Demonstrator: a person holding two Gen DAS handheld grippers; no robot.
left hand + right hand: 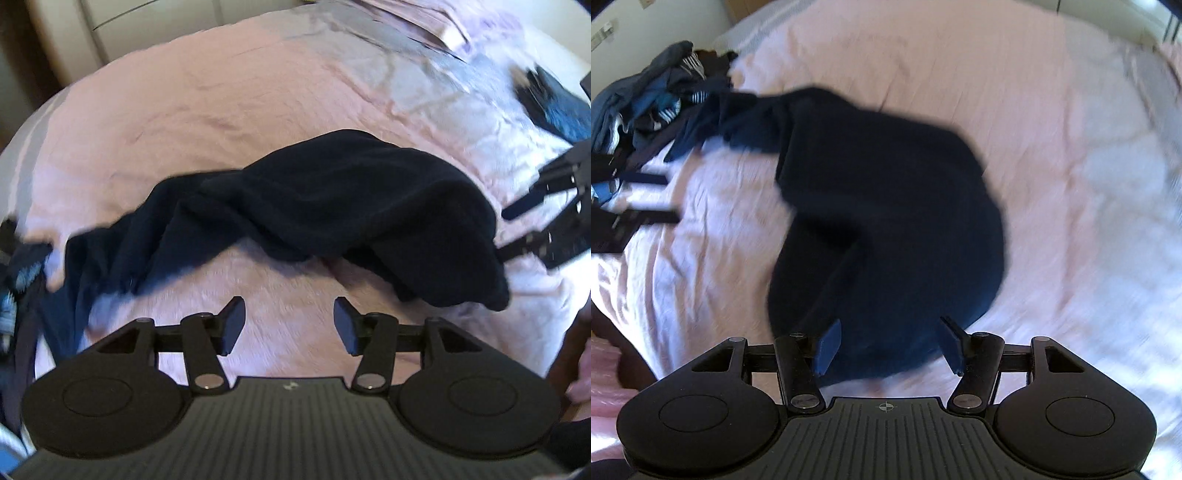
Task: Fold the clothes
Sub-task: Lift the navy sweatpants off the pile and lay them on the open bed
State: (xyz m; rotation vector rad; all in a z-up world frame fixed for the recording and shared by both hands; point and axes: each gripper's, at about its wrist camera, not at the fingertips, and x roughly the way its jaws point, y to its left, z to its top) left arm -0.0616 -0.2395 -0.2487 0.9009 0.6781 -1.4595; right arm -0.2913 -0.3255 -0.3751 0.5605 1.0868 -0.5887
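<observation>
Dark navy fabric, a rumpled garment [332, 206], lies bunched on our pink bedsheet [184, 110]. We tilt our left gripper [289, 325] steeply down just short of its near edge, jaws partly open over bare sheet, gripping nothing. Our right gripper [888, 345] also points steeply down, jaws parted over the garment's end, the cloth lying loose beneath. A heap of other clothes [653, 99] sits nearby.

A bed with a creased pale pink sheet [1052, 155] carries a crumpled dark navy garment [886, 206] (blurred) and a heap of blue clothes [650, 103].
</observation>
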